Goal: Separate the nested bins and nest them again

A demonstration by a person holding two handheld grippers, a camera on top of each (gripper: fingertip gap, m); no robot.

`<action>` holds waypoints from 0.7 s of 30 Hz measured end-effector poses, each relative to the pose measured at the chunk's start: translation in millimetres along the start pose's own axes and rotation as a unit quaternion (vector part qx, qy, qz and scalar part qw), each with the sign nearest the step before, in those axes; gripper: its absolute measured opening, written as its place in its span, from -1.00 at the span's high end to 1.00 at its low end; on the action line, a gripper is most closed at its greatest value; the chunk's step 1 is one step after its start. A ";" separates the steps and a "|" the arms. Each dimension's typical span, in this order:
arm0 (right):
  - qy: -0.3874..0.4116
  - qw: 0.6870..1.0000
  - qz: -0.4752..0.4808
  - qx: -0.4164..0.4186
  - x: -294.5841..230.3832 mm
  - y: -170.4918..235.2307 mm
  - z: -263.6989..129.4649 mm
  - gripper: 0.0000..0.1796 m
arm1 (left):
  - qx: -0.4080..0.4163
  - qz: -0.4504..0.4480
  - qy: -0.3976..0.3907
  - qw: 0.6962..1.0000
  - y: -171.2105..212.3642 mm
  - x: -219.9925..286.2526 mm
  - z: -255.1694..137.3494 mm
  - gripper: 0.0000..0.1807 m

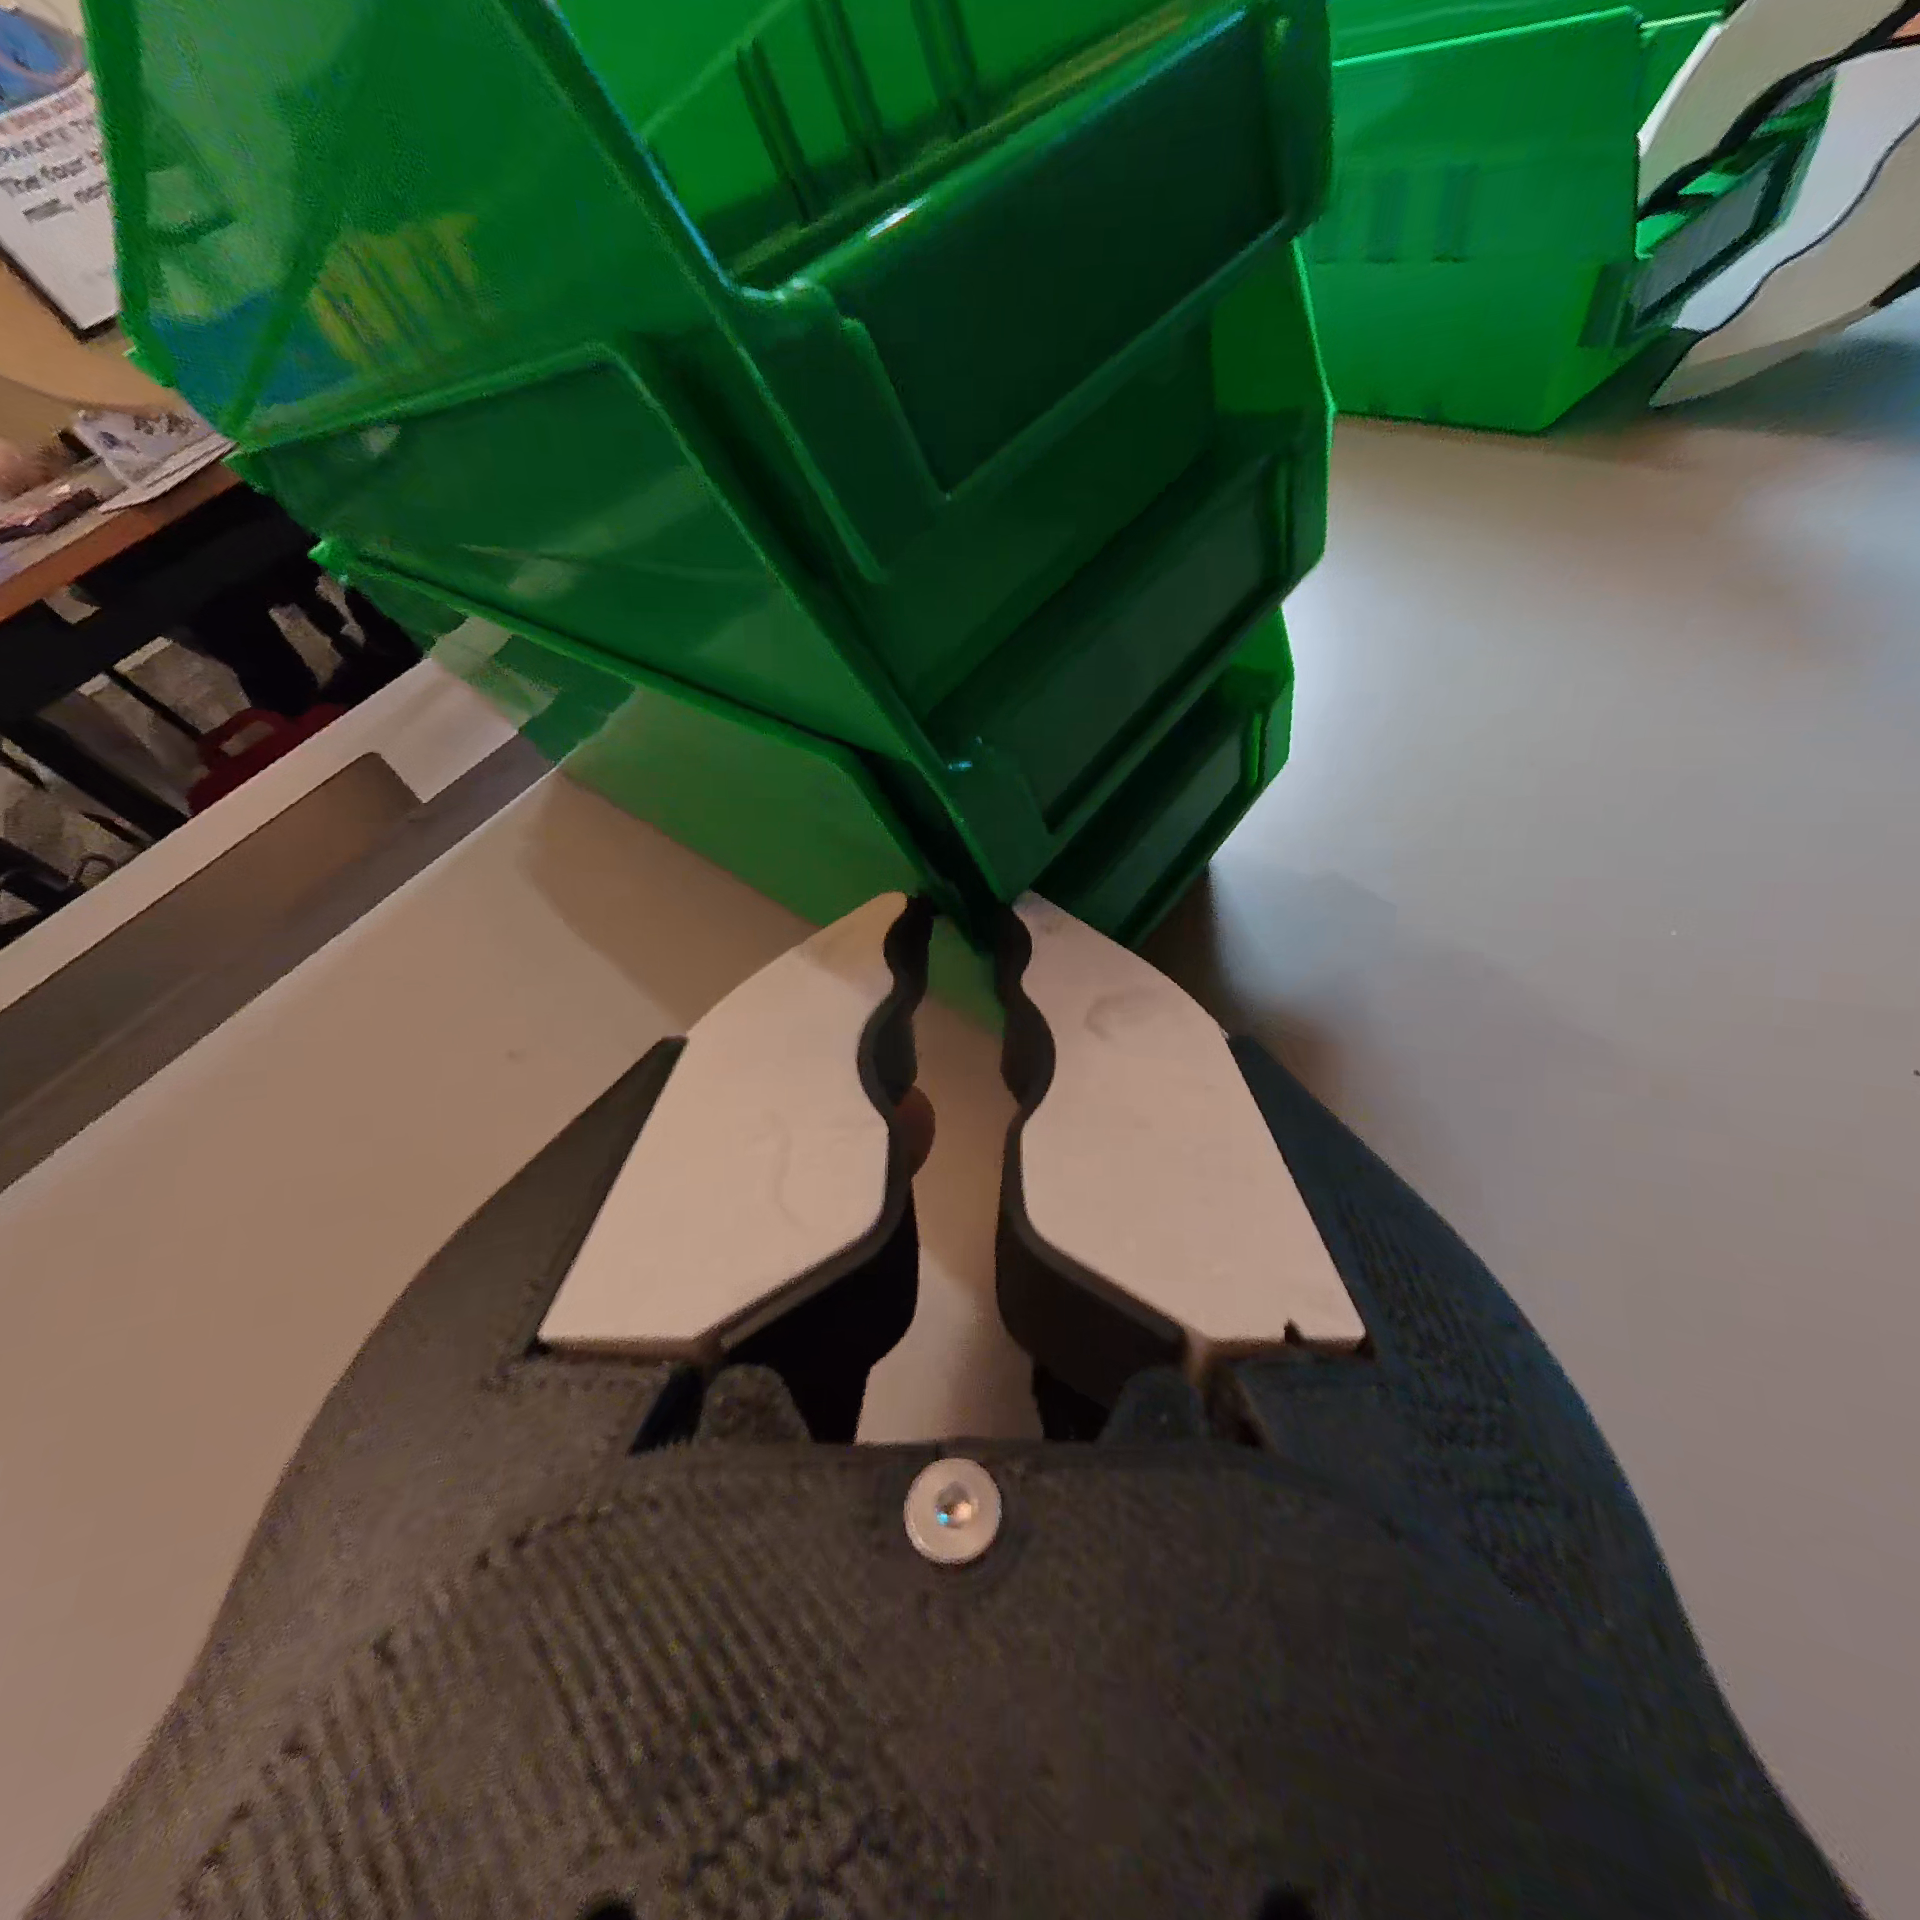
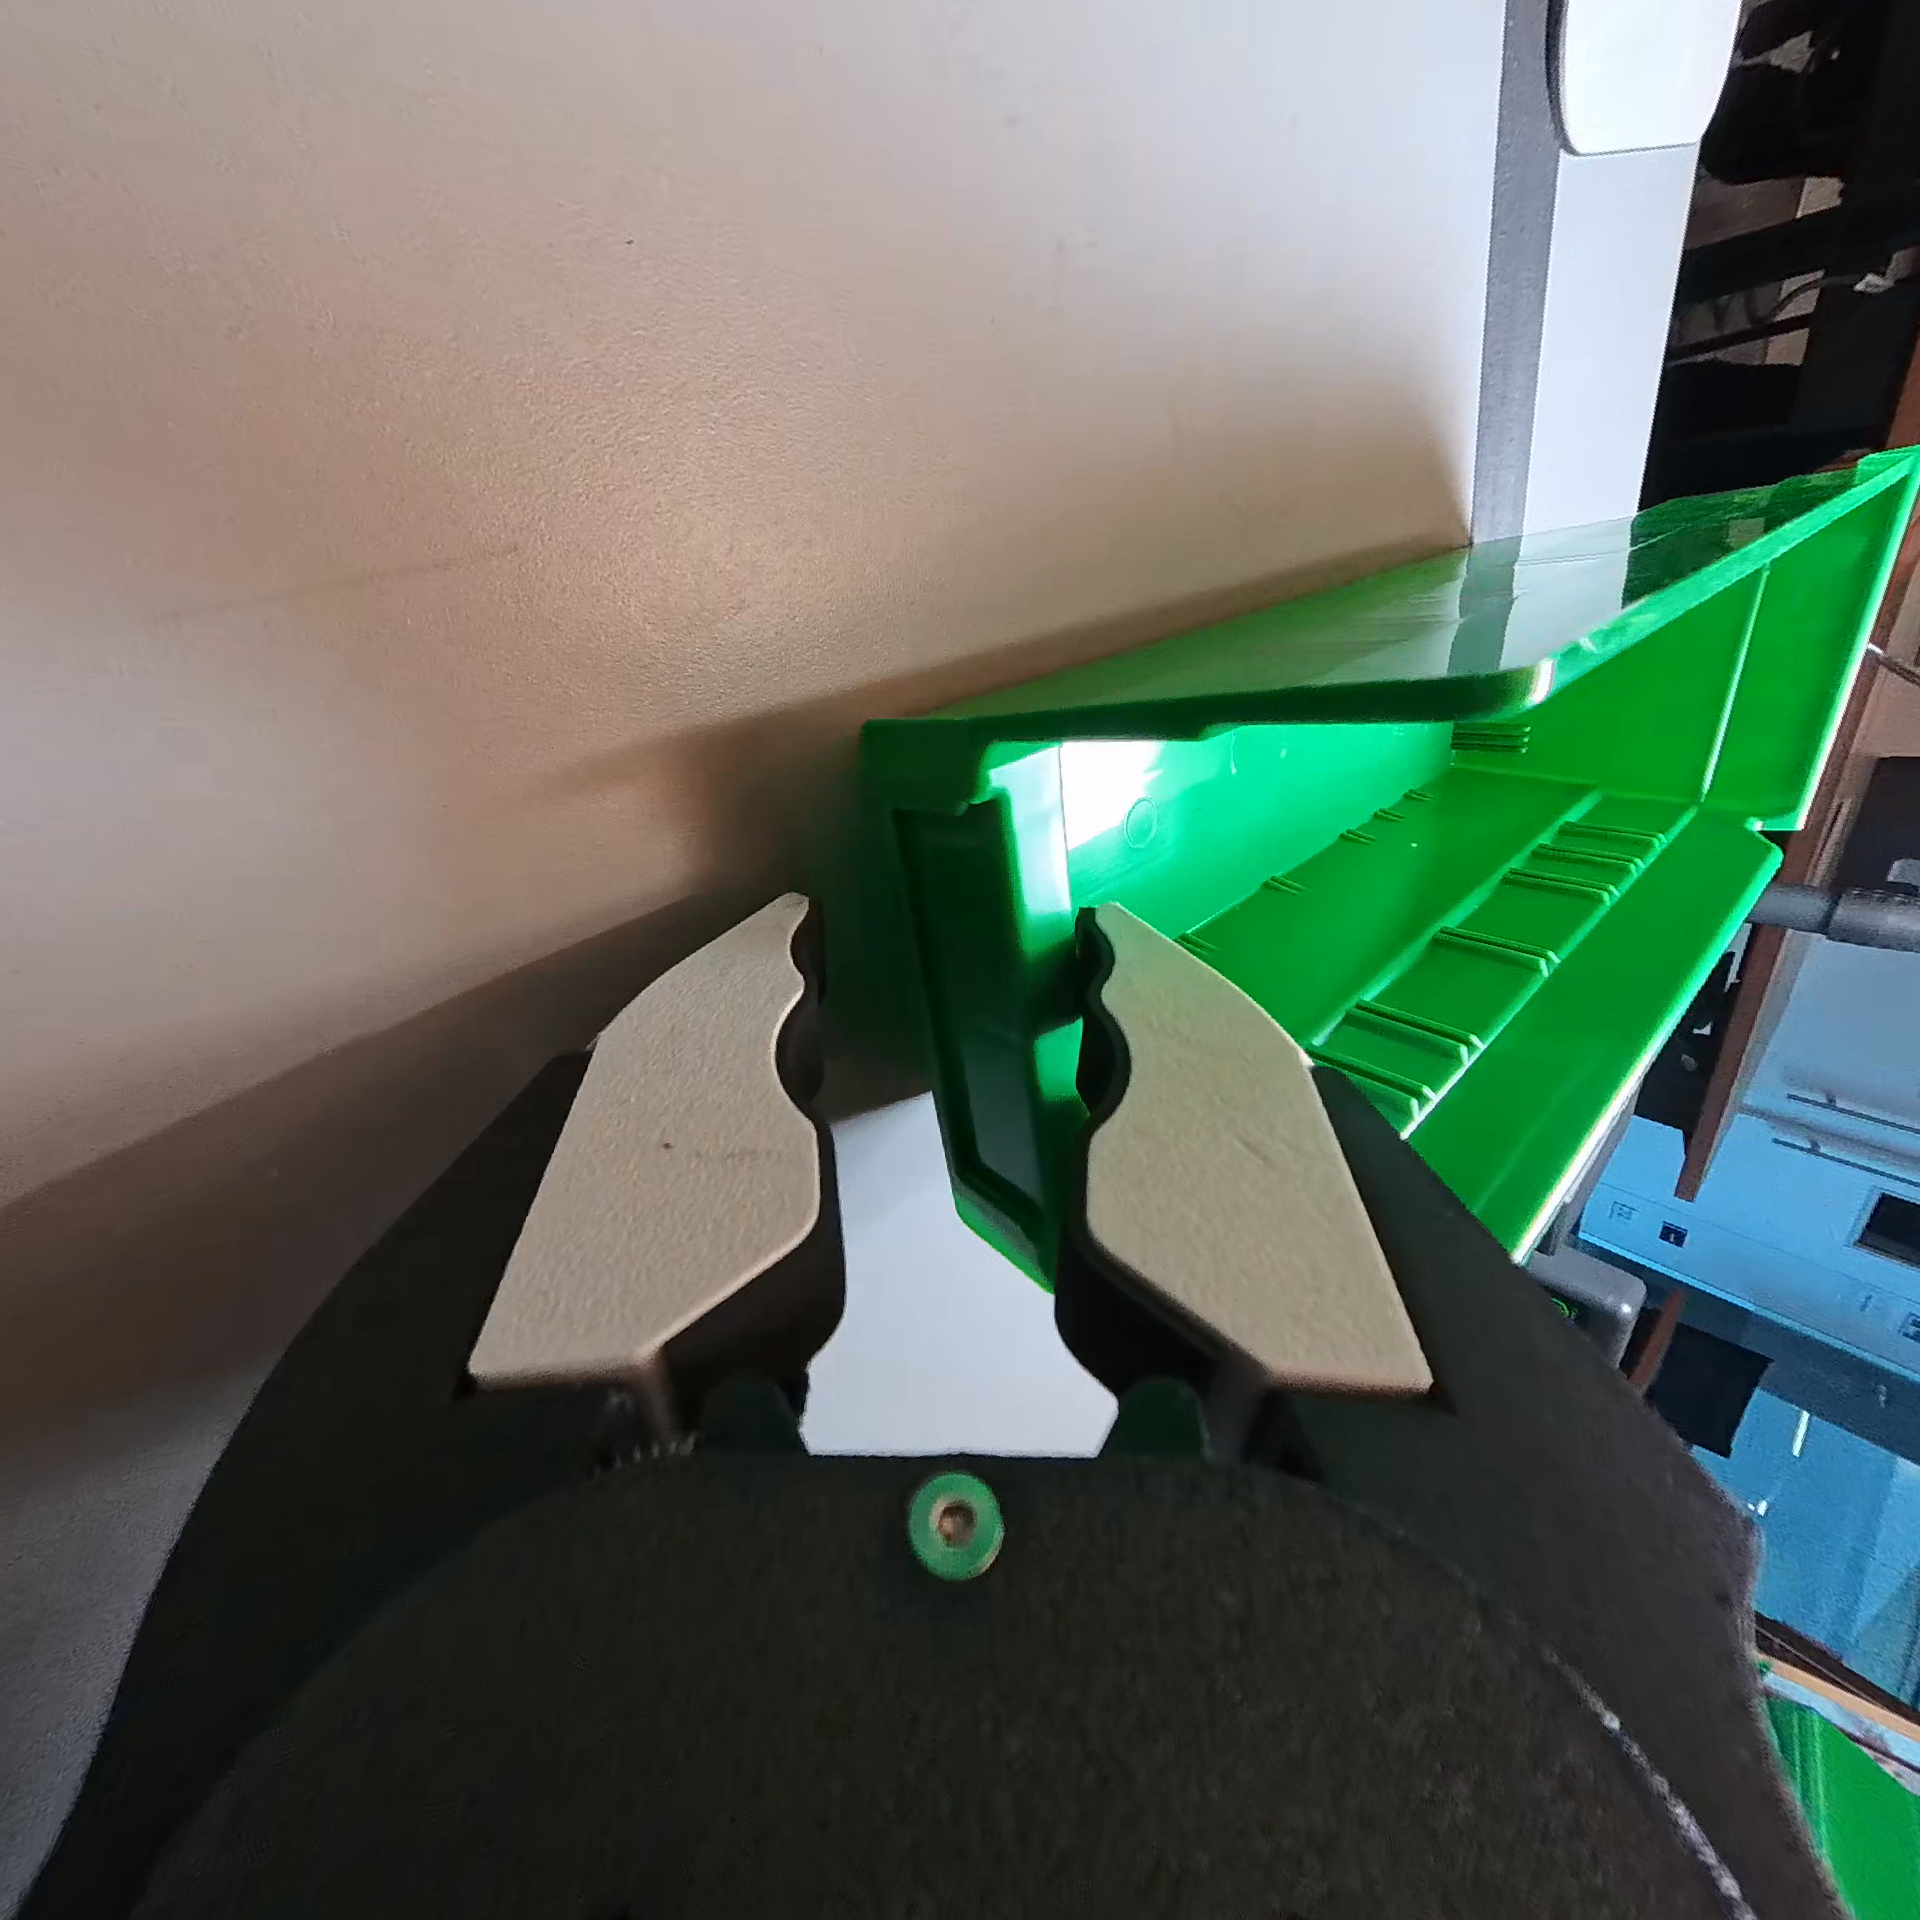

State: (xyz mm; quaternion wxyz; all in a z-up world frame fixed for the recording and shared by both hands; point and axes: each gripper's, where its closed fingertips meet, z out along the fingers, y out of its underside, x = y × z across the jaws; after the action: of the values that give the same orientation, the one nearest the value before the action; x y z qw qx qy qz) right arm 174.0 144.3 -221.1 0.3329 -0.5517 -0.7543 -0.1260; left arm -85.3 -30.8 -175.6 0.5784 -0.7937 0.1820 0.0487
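A stack of nested green bins [image 1: 644,499] stands tilted on the grey table [image 1: 1558,831]. My left gripper [image 1: 966,920] is shut on the stack's lower front rim corner, close to the table top. A single green bin [image 1: 1455,239] stands farther back on the right. My right gripper [image 2: 945,925] straddles this bin's [image 2: 1403,935] front wall, one finger inside and one outside, and is shut on it. Its white fingers [image 1: 1756,270] also show in the left wrist view. The right wrist view is rolled, so the table [image 2: 520,416] fills its left side.
The table's left edge has a white ledge [image 1: 208,883]. Beyond it is a wooden desk with papers [image 1: 104,447]. Past the table's far end, the right wrist view shows dark shelves and light-coloured equipment [image 2: 1818,1195]. Spacing between my two grippers at the tips: around 30 cm.
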 end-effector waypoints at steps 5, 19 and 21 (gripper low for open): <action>0.000 1.000 -0.009 -0.002 0.0 -1.0 0.7 0.50 | 0.006 0.051 0.024 0.998 -6.8 12.1 7.4 0.87; -0.004 1.000 -0.028 -0.010 0.4 -4.7 4.3 0.57 | 0.033 0.108 0.091 0.989 -21.0 43.3 22.5 0.93; -0.008 0.999 -0.034 -0.016 0.8 -5.5 6.1 0.60 | 0.032 0.098 0.088 0.991 -21.9 40.8 26.7 0.93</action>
State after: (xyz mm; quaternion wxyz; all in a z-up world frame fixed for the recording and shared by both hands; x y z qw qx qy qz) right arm 166.6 146.4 -224.1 0.3136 -0.5318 -0.7732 -0.1449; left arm -36.3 -9.5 -176.4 0.5776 -0.7544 0.3104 0.0292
